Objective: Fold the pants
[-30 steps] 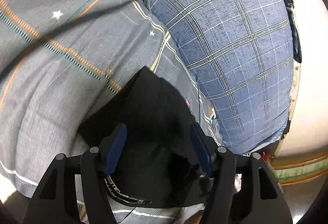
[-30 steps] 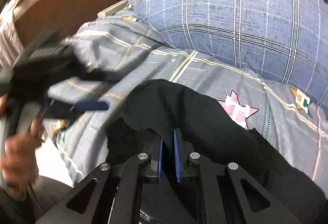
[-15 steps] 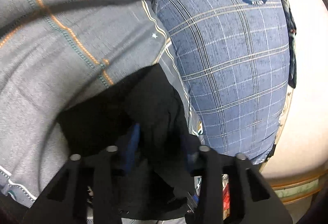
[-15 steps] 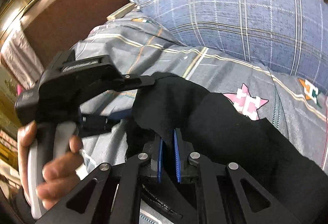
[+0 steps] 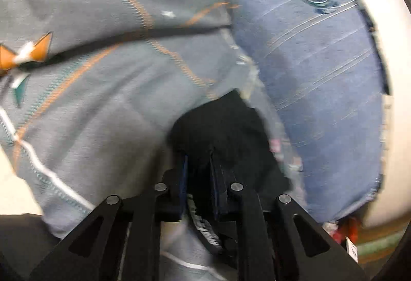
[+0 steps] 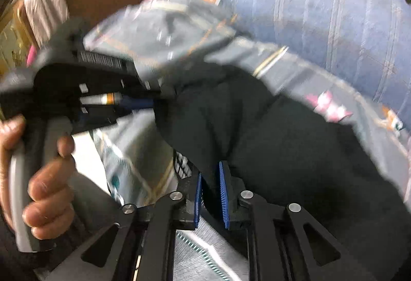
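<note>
Two close, downward wrist views sharing black pants point(image 5: 226, 126)

Dim indoor light, heavy motion blur throughout — fisheye bending, dark vignette at the edges.

pants point(image 6: 257, 132): black fabric, bunched and creased
waistband point(image 5: 203, 224): white lettering, partly visible
place: on a grey patterned sheet point(image 5: 90, 114), just beside a blue plaid pillow point(image 5: 321, 101)
pose: one edge lifted, the rest spread across the sheet
</note>
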A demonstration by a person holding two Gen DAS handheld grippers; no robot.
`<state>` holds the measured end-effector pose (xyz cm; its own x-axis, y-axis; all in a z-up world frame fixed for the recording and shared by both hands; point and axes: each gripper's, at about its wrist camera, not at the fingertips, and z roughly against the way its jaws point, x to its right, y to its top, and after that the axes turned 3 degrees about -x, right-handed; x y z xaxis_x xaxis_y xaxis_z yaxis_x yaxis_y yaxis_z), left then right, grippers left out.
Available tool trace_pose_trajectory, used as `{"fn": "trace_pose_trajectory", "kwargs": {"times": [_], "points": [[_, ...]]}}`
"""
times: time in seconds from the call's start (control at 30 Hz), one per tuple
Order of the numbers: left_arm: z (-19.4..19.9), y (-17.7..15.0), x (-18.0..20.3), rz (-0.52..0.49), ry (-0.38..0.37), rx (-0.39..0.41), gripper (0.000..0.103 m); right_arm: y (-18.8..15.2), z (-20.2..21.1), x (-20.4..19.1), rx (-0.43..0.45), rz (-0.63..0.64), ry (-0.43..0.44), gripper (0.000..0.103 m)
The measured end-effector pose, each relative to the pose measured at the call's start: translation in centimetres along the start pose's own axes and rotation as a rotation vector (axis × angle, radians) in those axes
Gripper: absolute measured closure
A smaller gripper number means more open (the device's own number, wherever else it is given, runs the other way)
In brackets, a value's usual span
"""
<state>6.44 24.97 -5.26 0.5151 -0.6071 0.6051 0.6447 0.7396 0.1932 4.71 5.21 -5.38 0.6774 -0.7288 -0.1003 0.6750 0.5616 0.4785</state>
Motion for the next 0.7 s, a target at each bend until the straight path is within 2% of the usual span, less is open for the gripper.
{"fn": "trace_pose_trajectory", "kwargs": {"times": [0.07,0.1,0.13,0.2,0.27,0.3,0.5,0.63,0.7], "points": [[-1.5,-0.3,-0.3,-0.03,0.032,-0.082,0.087,-0.5,-1.3,-0.5,-0.04,0.013,-0.029,0.084],[-1.2,-0.6,-0.5,-0.027,0.033,-0.069,0.082,-0.5,-1.3,-0.7,-0.043,0.02,-0.038,0.084],[-0.5,-0.8,-0.7,-0.028,0.033,-0.037,0.072,-0.5,-0.8,-0.7,-0.042,0.013,-0.037,0.081],[2.0,-1.1,-0.7,-0.039,0.032,0.052,0.063,-0.5,1.1,-0.1,-0.008,-0.042,0.03,0.069],[4.1,-1.6,-0.8,-0.05,0.024,0.123,0.052,-0.8,3.4,0.8,0.046,-0.097,0.089,0.047],[4.7,-1.9,-0.5,-0.065,0.032,0.142,0.048,-1.1,4.7,1.6,0.073,-0.131,0.11,0.043],[4.8,-4.4,2.7,-0.179,-0.028,0.113,0.049,-3.2,11.1,6.7,0.197,-0.339,0.167,0.041],[4.0,-7.4,6.7,-0.338,-0.017,0.107,0.048,-6.7,14.2,11.0,0.268,-0.48,0.102,0.028],[3.6,-9.3,8.8,-0.438,0.008,0.12,0.048,-8.7,15.1,13.1,0.277,-0.55,0.08,0.027]]}}
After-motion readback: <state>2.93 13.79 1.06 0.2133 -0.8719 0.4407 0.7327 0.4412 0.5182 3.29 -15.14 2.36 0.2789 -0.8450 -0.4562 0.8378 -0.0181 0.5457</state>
